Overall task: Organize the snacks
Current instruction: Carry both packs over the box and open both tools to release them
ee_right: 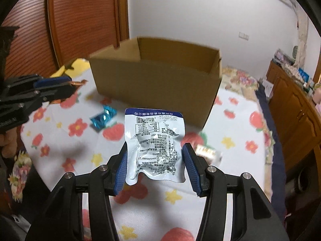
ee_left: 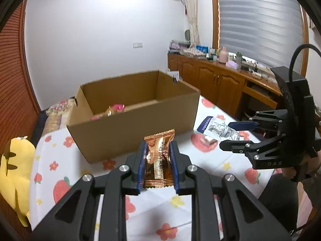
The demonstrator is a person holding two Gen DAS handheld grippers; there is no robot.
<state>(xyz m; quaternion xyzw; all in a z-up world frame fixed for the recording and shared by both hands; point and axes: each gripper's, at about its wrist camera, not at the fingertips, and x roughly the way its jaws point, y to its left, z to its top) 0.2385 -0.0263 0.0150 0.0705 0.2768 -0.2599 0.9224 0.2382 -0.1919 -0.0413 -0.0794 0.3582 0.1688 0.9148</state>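
My left gripper [ee_left: 157, 160] is shut on a copper-coloured snack packet [ee_left: 159, 156] and holds it above the table in front of the open cardboard box [ee_left: 136, 128]. Pink-wrapped snacks [ee_left: 115, 109] lie inside the box. My right gripper [ee_right: 155, 164] is open around a white and blue snack pouch [ee_right: 155, 140]; its pads stand beside the pouch's edges with a gap on the right. The same pouch [ee_left: 215, 127] and the right gripper [ee_left: 230, 135] show at the right of the left wrist view. The left gripper [ee_right: 66, 89] shows at the left of the right wrist view.
The table has a white cloth with red fruit and flowers [ee_right: 80, 140]. A shiny blue wrapper [ee_right: 103, 117] and a small pale packet [ee_right: 206, 151] lie on it. A yellow plush toy [ee_left: 16, 172] hangs at the left edge. Wooden cabinets [ee_left: 216, 80] stand at the right.
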